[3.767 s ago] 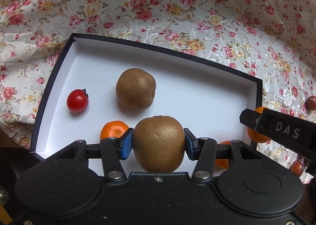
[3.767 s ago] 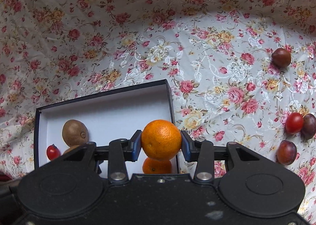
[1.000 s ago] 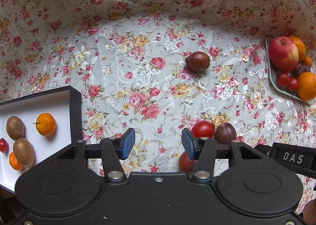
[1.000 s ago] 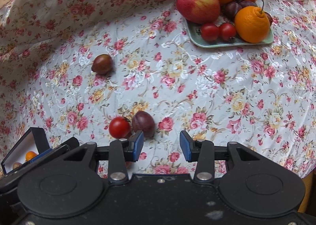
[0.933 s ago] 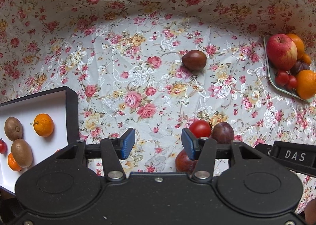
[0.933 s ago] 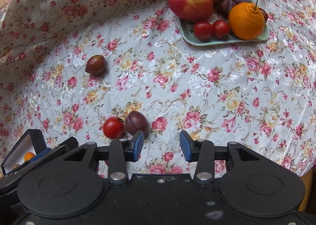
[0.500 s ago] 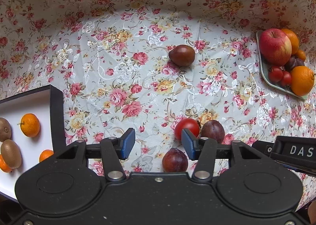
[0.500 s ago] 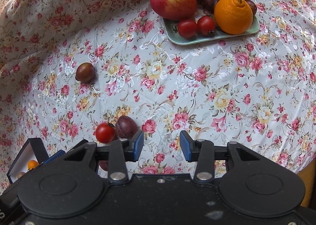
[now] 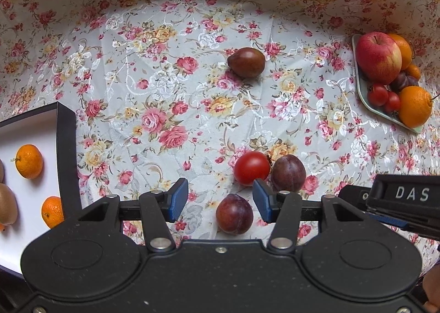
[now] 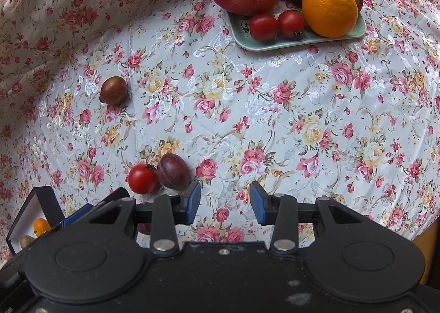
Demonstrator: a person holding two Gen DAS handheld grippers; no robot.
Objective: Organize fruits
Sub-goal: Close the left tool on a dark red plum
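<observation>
Both the left gripper (image 9: 220,200) and right gripper (image 10: 225,200) gape empty; descending, the left could nudge the plum (image 9: 234,213) rolling toward the tomato (image 9: 251,168) at one o'clock.

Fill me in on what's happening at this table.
A person is sorting fruit with a handheld tool in each hand. Both are open and hold nothing. The left tool hangs over a plum on the cloth; the right tool is over bare cloth. The box already holds tangerines and kiwis.
</observation>
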